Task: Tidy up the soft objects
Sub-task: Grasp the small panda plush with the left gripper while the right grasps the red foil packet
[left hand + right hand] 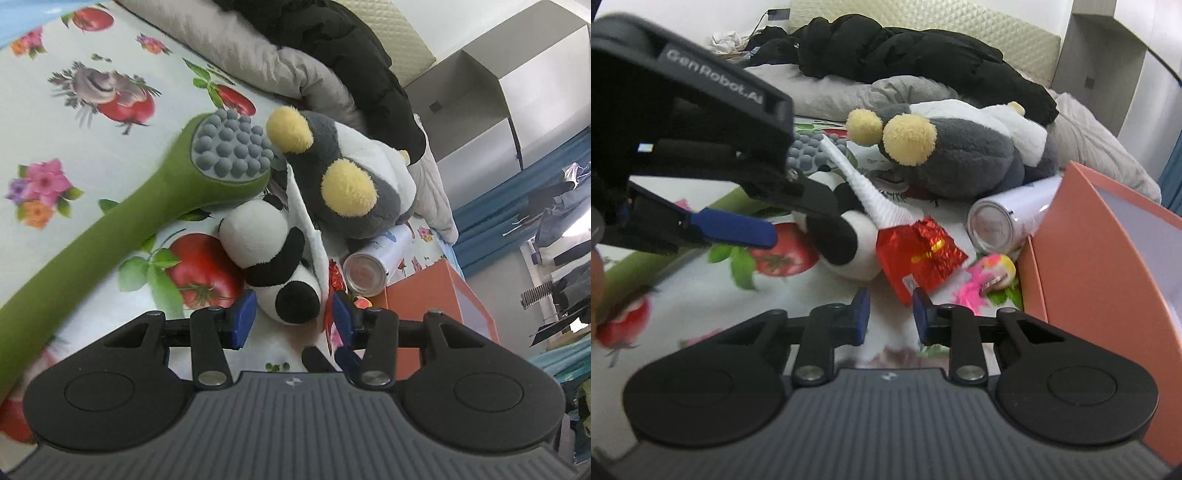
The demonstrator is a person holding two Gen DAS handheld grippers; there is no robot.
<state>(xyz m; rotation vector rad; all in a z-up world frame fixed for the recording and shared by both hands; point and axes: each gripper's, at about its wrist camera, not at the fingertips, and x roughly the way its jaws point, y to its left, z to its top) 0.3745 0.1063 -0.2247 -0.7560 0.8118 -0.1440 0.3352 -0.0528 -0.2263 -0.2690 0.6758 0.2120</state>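
A black-and-white plush panda [273,254] lies on the flowered bedsheet [48,92], beside a grey and white plush penguin with yellow feet [351,177]. My left gripper [293,319] is open, its blue pads either side of the panda's black paw, not closed on it. It shows in the right wrist view [738,229] over the panda [846,236]. My right gripper [890,317] is open and empty, just in front of a red foil packet [919,251]. The penguin [960,155] lies behind.
A green massage hammer with grey knobs [122,214] lies left of the panda. A white can [1008,218], a pink-yellow fuzzy toy [990,275] and an open orange box [1108,266] are at the right. A grey quilt [849,92] and black coat [905,51] lie behind.
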